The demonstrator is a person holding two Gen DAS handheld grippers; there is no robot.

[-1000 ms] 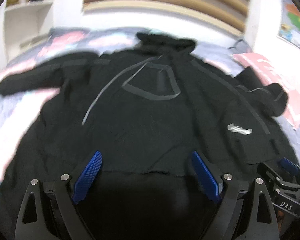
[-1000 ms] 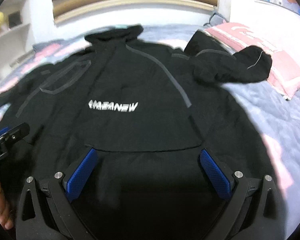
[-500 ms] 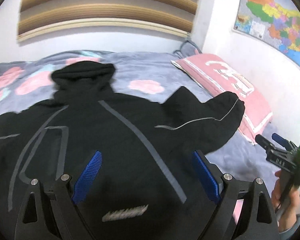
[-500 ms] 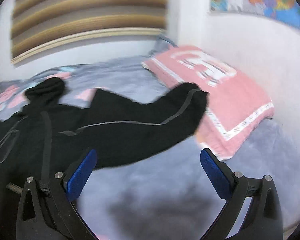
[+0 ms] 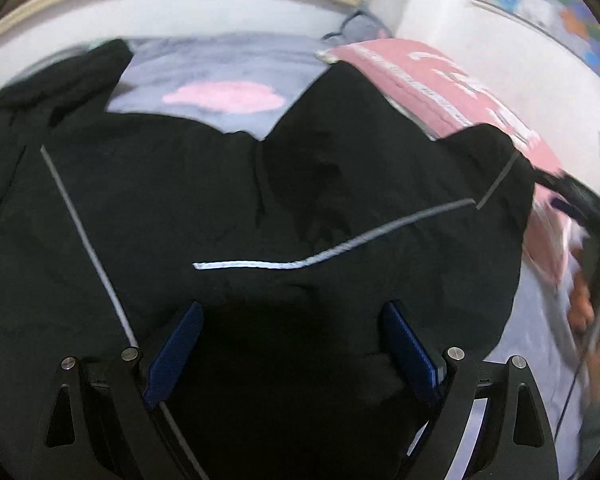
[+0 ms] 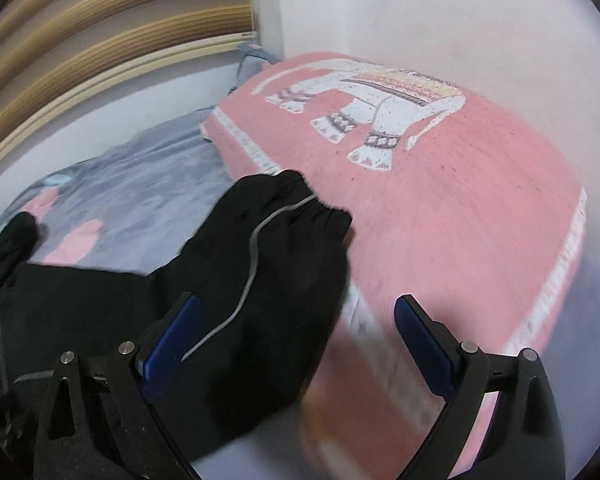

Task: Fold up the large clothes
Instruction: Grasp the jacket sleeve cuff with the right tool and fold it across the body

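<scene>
a black hooded jacket (image 5: 228,200) lies spread on a bed covered by a grey sheet with pink flowers (image 5: 220,68). the left gripper (image 5: 294,344) hangs over the jacket's body, its blue-padded fingers spread wide and holding nothing. the right gripper (image 6: 296,340) is also spread and empty, poised over the jacket's sleeve (image 6: 268,264), whose cuff rests against a pink pillow with a white elephant (image 6: 440,184). in the left view, the right gripper appears blurred at the right edge.
</scene>
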